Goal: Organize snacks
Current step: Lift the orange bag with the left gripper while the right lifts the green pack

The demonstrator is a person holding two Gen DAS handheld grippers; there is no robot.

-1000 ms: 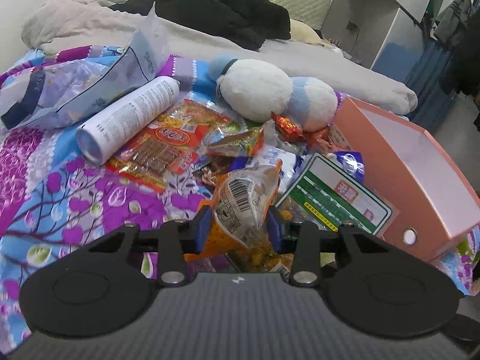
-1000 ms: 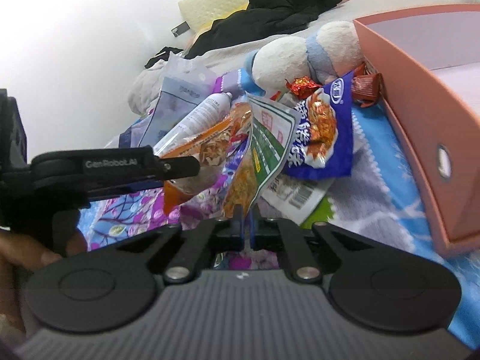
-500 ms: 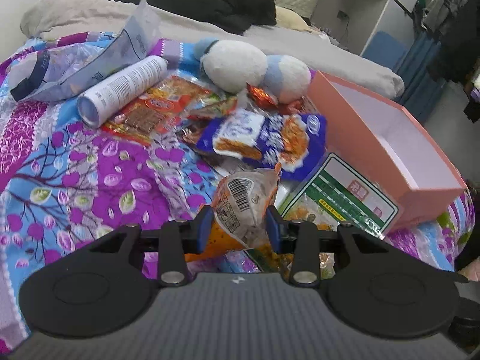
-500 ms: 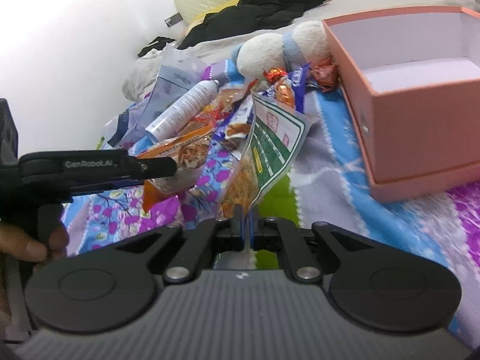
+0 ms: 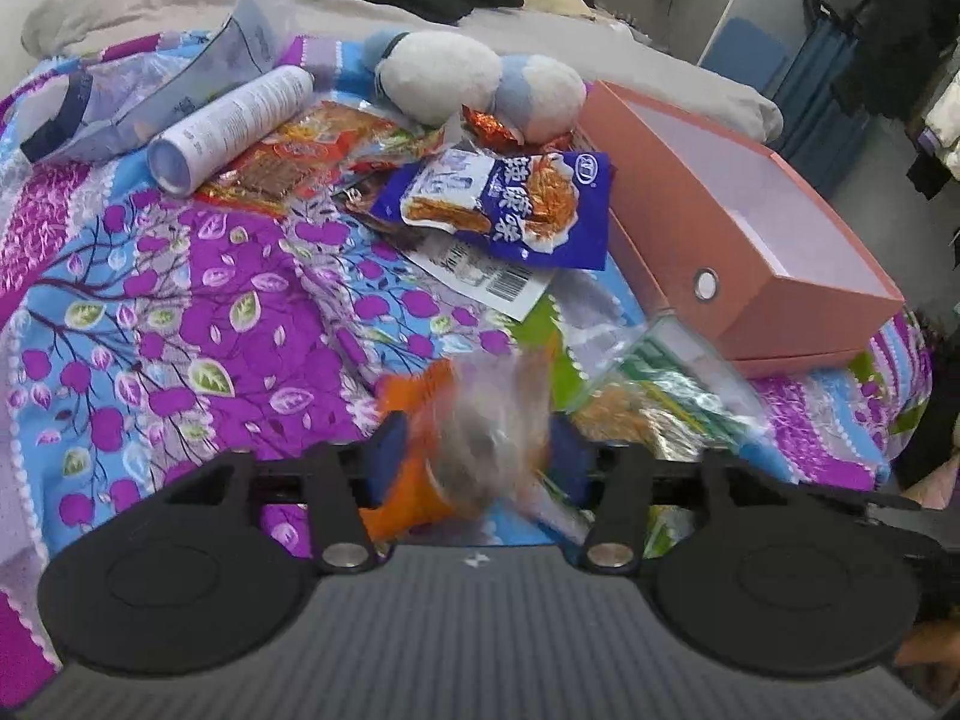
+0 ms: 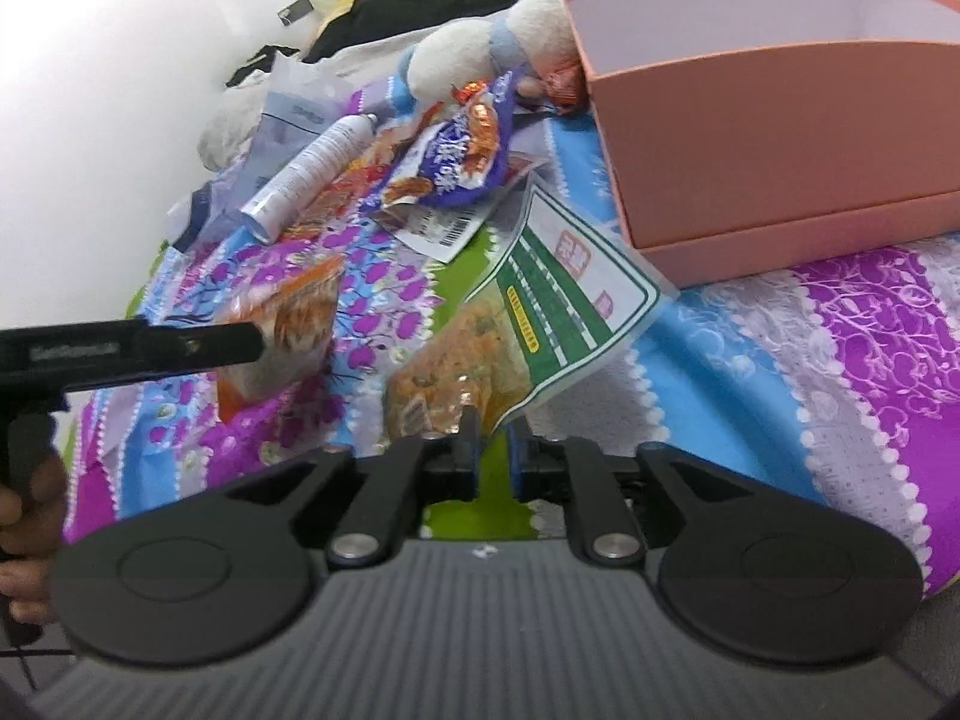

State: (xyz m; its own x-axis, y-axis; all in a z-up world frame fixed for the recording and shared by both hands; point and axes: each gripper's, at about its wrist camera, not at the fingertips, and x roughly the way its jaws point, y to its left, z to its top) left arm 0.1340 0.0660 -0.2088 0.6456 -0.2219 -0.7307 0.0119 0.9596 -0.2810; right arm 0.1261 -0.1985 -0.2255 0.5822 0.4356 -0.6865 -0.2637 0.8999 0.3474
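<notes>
My left gripper [image 5: 474,450] is shut on an orange snack packet [image 5: 474,426], blurred by motion; it also shows in the right wrist view [image 6: 288,330]. My right gripper [image 6: 493,444] has its jaws slightly parted around the corner of a green-and-white snack packet [image 6: 540,312], which hangs over the bedspread; it also shows in the left wrist view [image 5: 666,390]. The empty pink box [image 5: 750,228] lies to the right, also in the right wrist view [image 6: 780,120]. A blue snack packet [image 5: 510,204] lies beside the box.
A white spray can [image 5: 234,126], red snack packets [image 5: 288,162], a plush toy [image 5: 474,84] and a clear plastic bag [image 5: 150,90] lie on the purple-and-blue bedspread [image 5: 180,330]. Dark clothes are piled further back on the bed.
Both grippers have pulled back from the pile with their packets. The orange packet now swings and blurs. The right gripper's jaws have opened slightly around the green packet's corner.
</notes>
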